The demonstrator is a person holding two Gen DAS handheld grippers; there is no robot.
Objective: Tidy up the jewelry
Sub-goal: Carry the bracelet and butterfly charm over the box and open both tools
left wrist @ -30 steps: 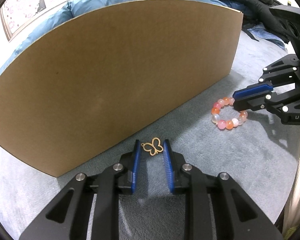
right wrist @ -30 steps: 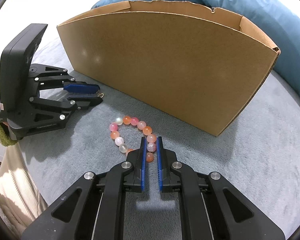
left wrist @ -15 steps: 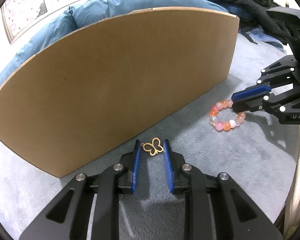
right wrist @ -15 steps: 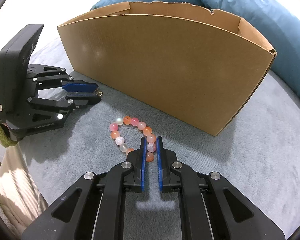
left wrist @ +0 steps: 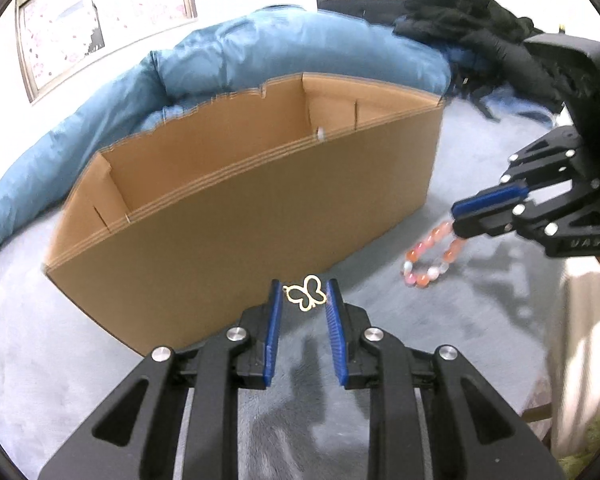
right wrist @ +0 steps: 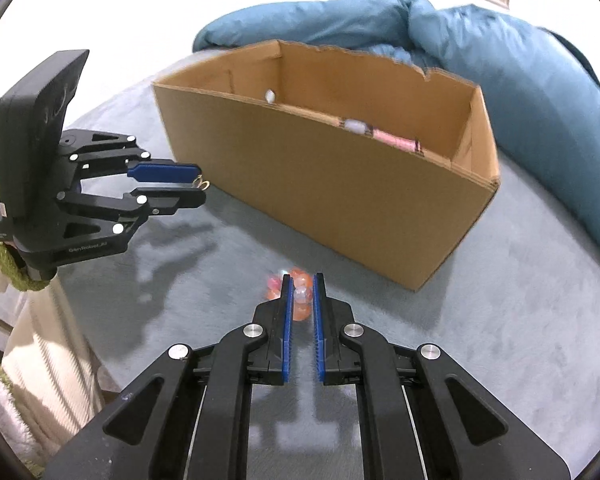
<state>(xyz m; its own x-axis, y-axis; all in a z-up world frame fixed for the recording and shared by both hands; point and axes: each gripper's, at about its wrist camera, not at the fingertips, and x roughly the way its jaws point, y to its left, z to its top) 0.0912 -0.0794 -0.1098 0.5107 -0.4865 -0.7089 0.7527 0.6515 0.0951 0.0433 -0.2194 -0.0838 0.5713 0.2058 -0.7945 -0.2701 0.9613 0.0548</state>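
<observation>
My left gripper (left wrist: 302,298) is shut on a gold butterfly pendant (left wrist: 305,298) and holds it in the air in front of the cardboard box (left wrist: 260,216). It also shows in the right wrist view (right wrist: 198,188) with the pendant (right wrist: 202,185) at its tips. My right gripper (right wrist: 300,294) is shut on a pink and orange bead bracelet (right wrist: 298,298), which hangs from its tips in the left wrist view (left wrist: 430,258). The box (right wrist: 332,184) is open on top, with dividers and small pale and pink items inside.
The box stands on a grey plush surface (right wrist: 500,340). A blue duvet (right wrist: 500,80) lies behind the box. Black clothing (left wrist: 472,12) lies at the back right in the left wrist view. A beige and green fabric edge (right wrist: 28,320) borders the surface on the left.
Both grippers have risen off the grey surface with their pieces. The pendant and the bracelet now hang in the air, and the box's open top has come into view.
</observation>
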